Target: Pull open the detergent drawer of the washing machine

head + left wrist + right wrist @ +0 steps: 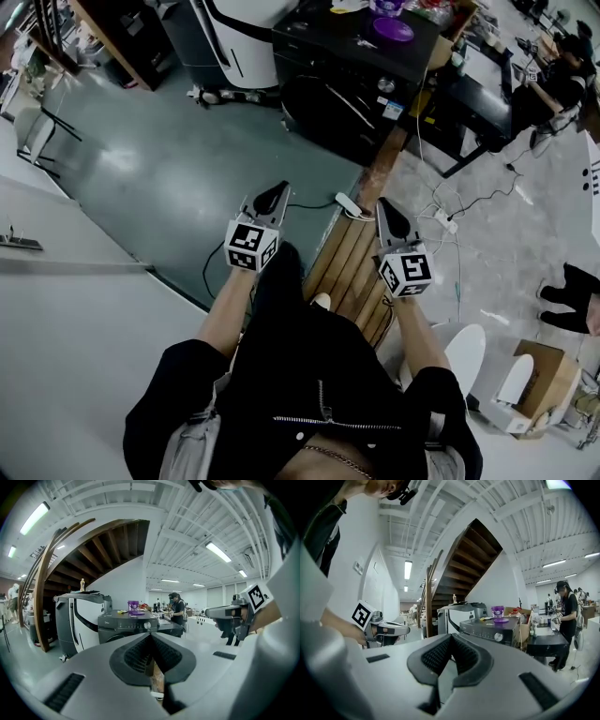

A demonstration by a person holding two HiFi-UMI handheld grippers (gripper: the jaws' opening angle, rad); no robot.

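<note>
Floor (159, 169) under washing machine (342, 103), power strip (349, 204)

Two grippers: left gripper (279, 191), right gripper (382, 205). One washing machine (349, 86). One purple tub (497, 611). One power strip (349, 204).

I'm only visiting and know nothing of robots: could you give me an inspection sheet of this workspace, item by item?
Surface: grey-green floor, with a wooden strip beneath the person.
Job's things: dark washing machine ahead, apart from both grippers; its drawer is too small to judge.
Clutter: purple tub and purple lid on the machine's top.
Grippers: left gripper and right gripper both shut, empty, pointing towards the machine.
Cables: white power strip and loose cables on the floor.
Surroundings: staircase; a person at a table beyond.
</note>
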